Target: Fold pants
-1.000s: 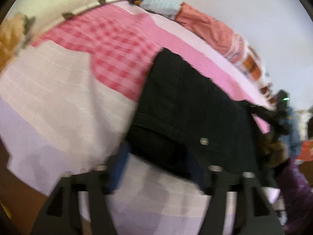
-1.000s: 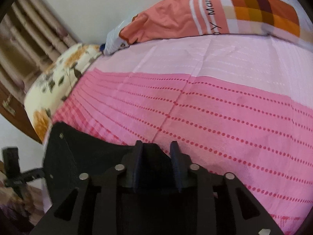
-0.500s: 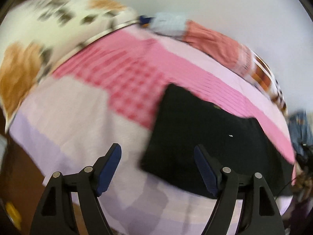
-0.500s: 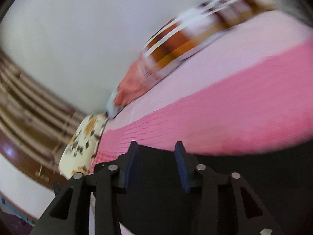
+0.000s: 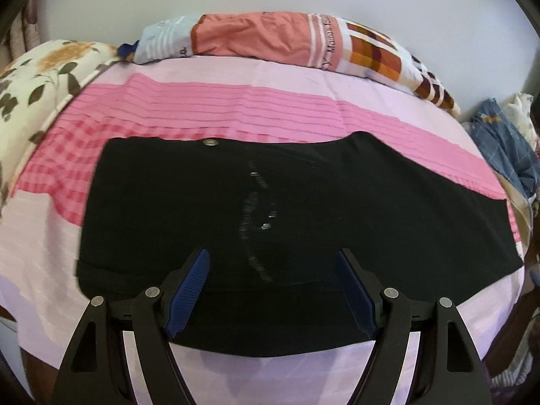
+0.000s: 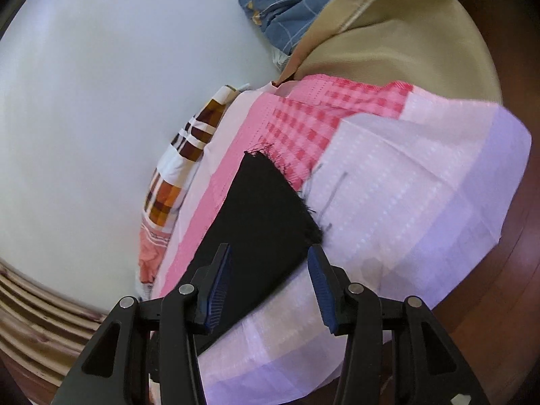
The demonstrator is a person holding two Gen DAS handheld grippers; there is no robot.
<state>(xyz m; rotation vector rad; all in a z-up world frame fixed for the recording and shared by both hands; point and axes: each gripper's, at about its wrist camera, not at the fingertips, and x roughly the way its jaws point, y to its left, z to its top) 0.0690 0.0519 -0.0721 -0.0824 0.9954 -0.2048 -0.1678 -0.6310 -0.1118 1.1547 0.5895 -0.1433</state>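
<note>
The bed, covered by a pink and lilac patchwork sheet, carries the black pants, which lie flat on it with their long axis running side to side across the left wrist view: the waist button at the far edge towards the left, the legs reaching off to the right, already doubled one over the other by the look of it. The next fold likely turns on that axis, bringing the leg end over towards the waist. The left gripper hovers over the near edge of the waist half, its jaws spread wide with only flat cloth beneath them, nothing pinched. The right gripper sits at the frayed hem end, which lies just ahead of it and slightly left; its jaws have just been opening and now stand apart, gripping nothing. So the right hand seems nearer the end that must travel.
</note>
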